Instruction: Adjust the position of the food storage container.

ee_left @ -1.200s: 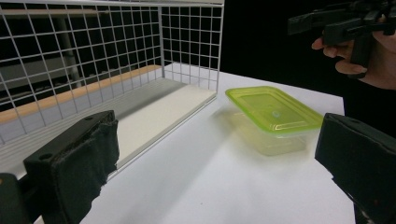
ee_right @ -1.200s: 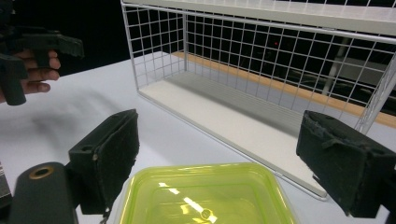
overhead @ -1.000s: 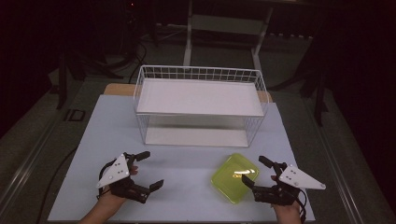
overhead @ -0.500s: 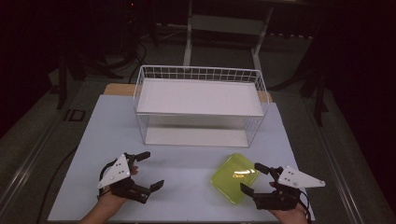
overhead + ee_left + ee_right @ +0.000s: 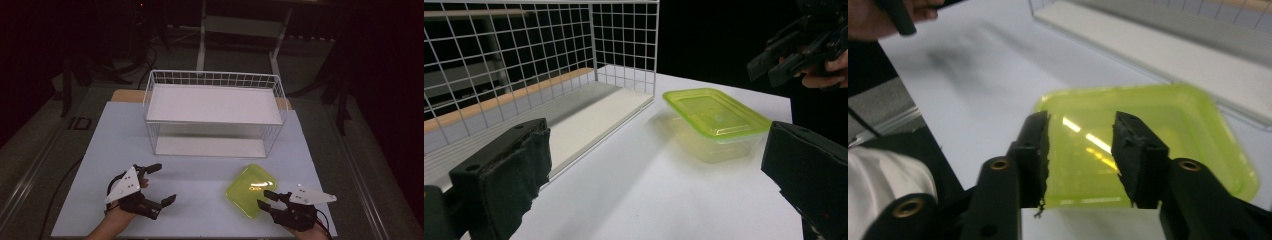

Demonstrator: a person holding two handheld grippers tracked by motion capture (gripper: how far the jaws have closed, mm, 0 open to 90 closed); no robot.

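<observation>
**High view: right gripper at the green container, jaws half drawn in**

Seen on the white table [image 5: 200, 200]: a lime-green lidded container [image 5: 250, 189] near the front right, in front of the white wire basket [image 5: 215, 80] and apart from it. Right gripper [image 5: 266, 198] at the container's near corner, its black jaws lying over the lid's edge; from above, impossible to tell whether touching or just over it. Jaws just been closing, now narrowed but with a clear gap between them.

In the right gripper view, lid [image 5: 1158, 130] seen through that gap, the pads [image 5: 1040, 145] hovering over its near part. Blurred picture; contact with the plastic not to be made out, no squeeze visible. Far right corner of the lid cut off behind the jaw.

Left gripper [image 5: 159, 184] well apart at the front left, jaws spread wide with nothing between, only bare table. In the left gripper view, container [image 5: 716, 120] off to the right beside the basket's corner, the other gripper [image 5: 799, 45] dark and partly cut off at the top right.
</observation>
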